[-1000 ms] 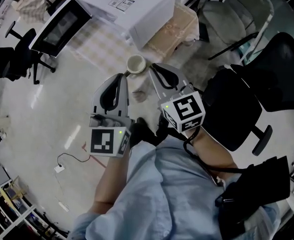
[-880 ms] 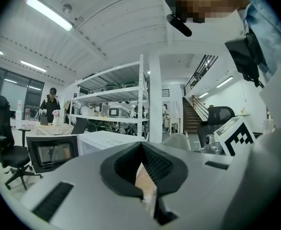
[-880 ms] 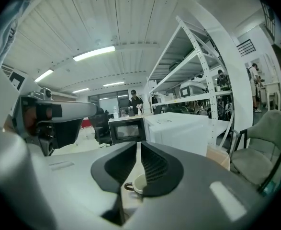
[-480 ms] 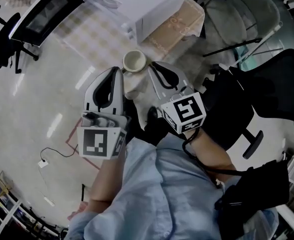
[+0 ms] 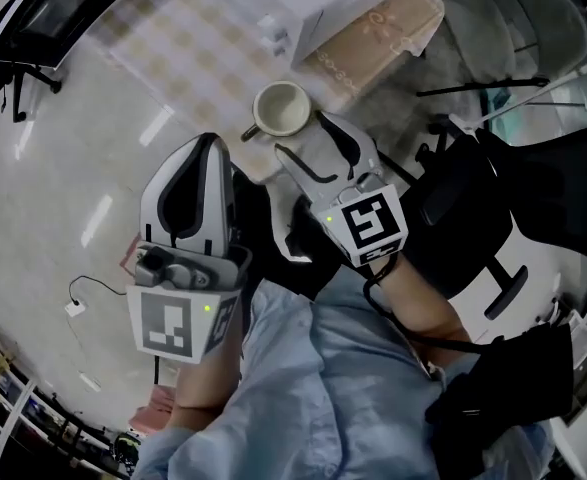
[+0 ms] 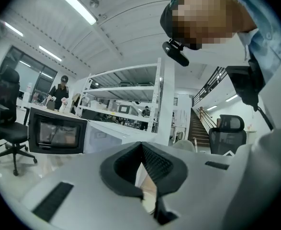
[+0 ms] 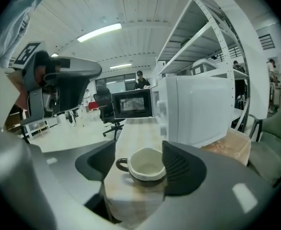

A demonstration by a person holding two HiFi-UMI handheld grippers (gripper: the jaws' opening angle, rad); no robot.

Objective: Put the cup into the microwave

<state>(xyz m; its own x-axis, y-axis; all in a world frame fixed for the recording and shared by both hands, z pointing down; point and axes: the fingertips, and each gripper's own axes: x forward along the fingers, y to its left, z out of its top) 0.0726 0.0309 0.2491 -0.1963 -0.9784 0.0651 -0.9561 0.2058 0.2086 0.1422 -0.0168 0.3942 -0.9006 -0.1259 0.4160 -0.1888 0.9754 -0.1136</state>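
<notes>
A cream cup [image 5: 281,108] with a dark handle stands near the end of a table [image 5: 188,43] covered in checked cloth. My right gripper [image 5: 311,140] points at it from just short of it. Its jaws have just been opening. The right gripper view shows the cup [image 7: 145,166] between the two pads with neither pressing on it. The white microwave [image 7: 193,111] stands on the table beyond the cup, its dark-windowed door [image 7: 130,103] swung open. To the left, off the table, my left gripper [image 5: 211,143] hangs shut and empty, pads meeting [image 6: 141,145].
A beige cloth-covered surface [image 5: 373,28] lies beside the microwave. To the right stand a black office chair [image 5: 533,198] and a grey chair [image 5: 518,18]. A cable [image 5: 83,293] lies on the floor at the left. A person [image 6: 60,91] stands far off.
The right gripper's jaws were shut and now stand apart around the cup. Both grippers have sunk, the left drawing toward the picture's lower left. The cup has not moved on the table.
</notes>
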